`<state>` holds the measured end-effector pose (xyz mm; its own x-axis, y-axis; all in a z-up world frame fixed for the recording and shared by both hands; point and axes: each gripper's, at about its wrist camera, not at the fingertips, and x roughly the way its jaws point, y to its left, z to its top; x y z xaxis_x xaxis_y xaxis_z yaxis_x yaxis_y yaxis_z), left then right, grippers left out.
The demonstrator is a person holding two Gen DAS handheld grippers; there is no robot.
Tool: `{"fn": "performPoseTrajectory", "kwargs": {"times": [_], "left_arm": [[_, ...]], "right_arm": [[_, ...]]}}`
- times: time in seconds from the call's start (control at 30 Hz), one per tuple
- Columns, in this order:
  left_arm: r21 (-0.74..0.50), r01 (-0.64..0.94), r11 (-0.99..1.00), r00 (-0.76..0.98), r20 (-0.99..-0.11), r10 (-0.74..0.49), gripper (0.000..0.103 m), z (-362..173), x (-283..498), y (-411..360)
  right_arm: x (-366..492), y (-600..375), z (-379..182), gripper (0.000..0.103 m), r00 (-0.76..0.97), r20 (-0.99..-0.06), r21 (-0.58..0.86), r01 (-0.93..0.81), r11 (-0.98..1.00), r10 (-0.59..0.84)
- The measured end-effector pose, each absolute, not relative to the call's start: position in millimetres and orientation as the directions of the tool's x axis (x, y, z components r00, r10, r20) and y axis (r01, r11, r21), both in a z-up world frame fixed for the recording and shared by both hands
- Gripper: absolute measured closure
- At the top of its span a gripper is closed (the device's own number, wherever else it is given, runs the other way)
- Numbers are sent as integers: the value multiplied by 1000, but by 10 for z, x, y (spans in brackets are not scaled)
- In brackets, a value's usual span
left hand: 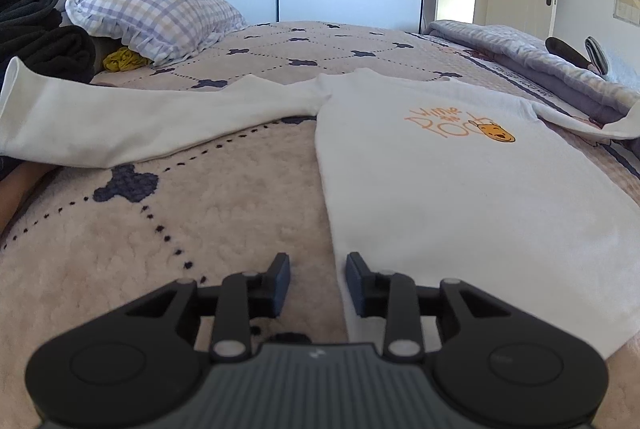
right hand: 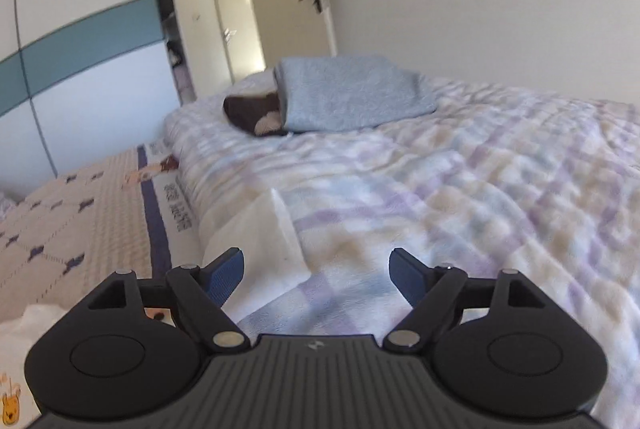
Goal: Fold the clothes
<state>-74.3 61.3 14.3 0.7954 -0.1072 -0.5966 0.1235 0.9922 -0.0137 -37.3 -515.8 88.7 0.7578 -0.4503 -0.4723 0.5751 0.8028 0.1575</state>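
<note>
Across the bed (left hand: 224, 213) a white shirt (left hand: 440, 189) lies flat, unfolded; left gripper (left hand: 318, 279) spread at its hem edge, right gripper (right hand: 318, 279) spread by its cuff (right hand: 260, 229), each likely needing to pinch.

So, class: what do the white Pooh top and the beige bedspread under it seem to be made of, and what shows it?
White long-sleeved top: probably a cotton-type knit, matte and smooth, lying flat with soft creases, with an orange printed graphic. Beige bedspread: seemingly a plush fleece, shown by its nubbly pile, patterned with dark dotted lines and small dark shapes.
</note>
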Motion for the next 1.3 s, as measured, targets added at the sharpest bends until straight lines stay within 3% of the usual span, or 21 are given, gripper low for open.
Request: {"fn": "performPoseTrajectory", "kwargs": {"times": [0.07,0.1,0.17,0.3,0.43,0.53,0.6,0.67,0.77,0.93,1.03,1.1,1.2,1.3], "left_arm": [[-15,123,992,794,-598,-108,70,152,-744,616],[-15,123,992,794,-599,-107,70,156,-743,618],[-13,123,992,794,-599,-107,70,154,-753,620],[-13,127,992,789,-605,-109,70,171,-751,621],[-24,133,991,783,-611,-120,67,191,-764,649],[-30,145,989,786,-604,-134,65,179,-789,682],[-39,150,988,790,-596,-144,63,159,-796,703],[-48,153,987,794,-588,-152,63,145,-802,722],[-43,156,987,797,-584,-151,61,138,-801,713],[-29,152,988,802,-580,-141,60,130,-799,691],[-26,149,988,803,-580,-136,59,135,-809,687],[-30,147,989,803,-580,-137,58,137,-812,693],[-30,144,989,804,-579,-135,56,134,-809,697],[-27,142,990,806,-577,-131,55,129,-809,690]], "right_arm": [[-209,-5118,874,45,756,-492,86,536,840,-432],[-165,-5039,907,65,760,-479,41,520,853,-440],[-214,-4764,1113,84,821,-386,-1,456,890,-421],[-447,-3986,1567,87,955,-163,-62,241,968,-249],[-562,-3411,1727,88,987,-130,-113,79,990,-94],[-556,-3219,1633,86,984,-162,-186,37,982,-68],[-498,-3320,1505,62,967,-218,-179,97,979,-135],[-457,-3524,1349,49,932,-301,-125,169,978,-200],[-365,-3602,1047,48,866,-440,-199,162,966,-236],[-44,-3419,532,42,781,-518,-444,102,890,-348],[223,-3506,273,47,697,-580,-490,116,864,-422],[327,-3599,172,78,648,-605,-490,156,858,-463],[257,-3600,229,89,670,-580,-458,202,866,-463],[67,-3354,511,91,783,-459,-454,198,869,-419]]}}
